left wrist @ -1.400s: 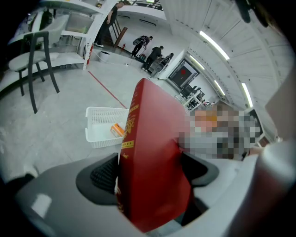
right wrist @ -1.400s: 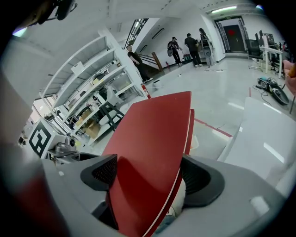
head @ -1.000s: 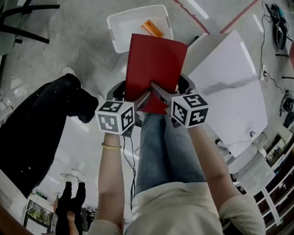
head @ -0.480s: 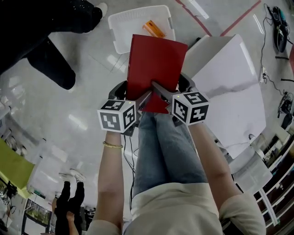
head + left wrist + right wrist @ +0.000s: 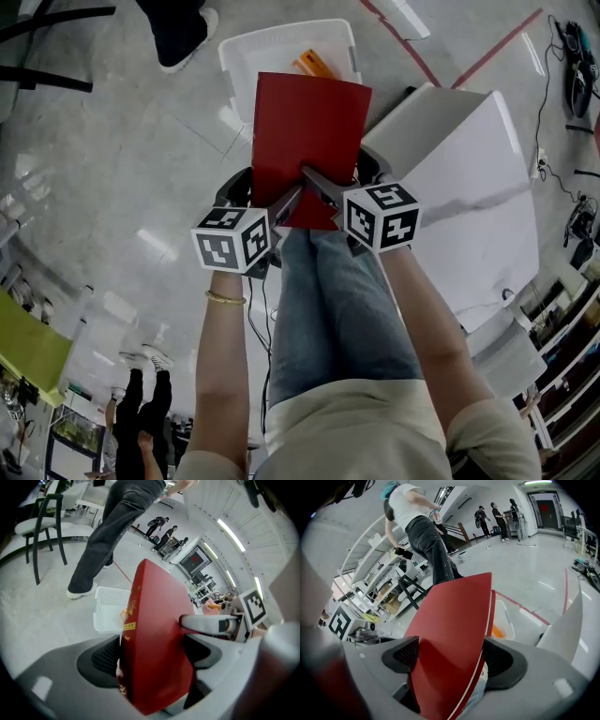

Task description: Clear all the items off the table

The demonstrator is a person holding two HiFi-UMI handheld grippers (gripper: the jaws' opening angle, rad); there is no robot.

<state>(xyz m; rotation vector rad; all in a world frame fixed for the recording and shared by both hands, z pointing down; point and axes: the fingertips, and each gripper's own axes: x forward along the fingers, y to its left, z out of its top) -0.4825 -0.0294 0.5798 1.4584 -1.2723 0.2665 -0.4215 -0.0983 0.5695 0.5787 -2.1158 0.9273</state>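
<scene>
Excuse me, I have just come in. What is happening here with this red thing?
A person holds a red booklet in the air, above their own legs, with two tools. The left hand-held gripper and the right hand-held gripper are both closed on its lower part. Beyond it, on the floor, stands a white basket with an orange item inside. A white table stands to the right.

Both grippers are grey plastic w/ black ribbed pads: left gripper (image 5: 152,653), right gripper (image 5: 452,658). Each carries a cube w/ black-and-white square markers, left cube (image 5: 232,239) and right cube (image 5: 382,216). Person wears blue jeans (image 5: 337,309), pale short-sleeved top (image 5: 356,431) — thin gold bracelet (image 5: 227,298) at left wrist.
</scene>
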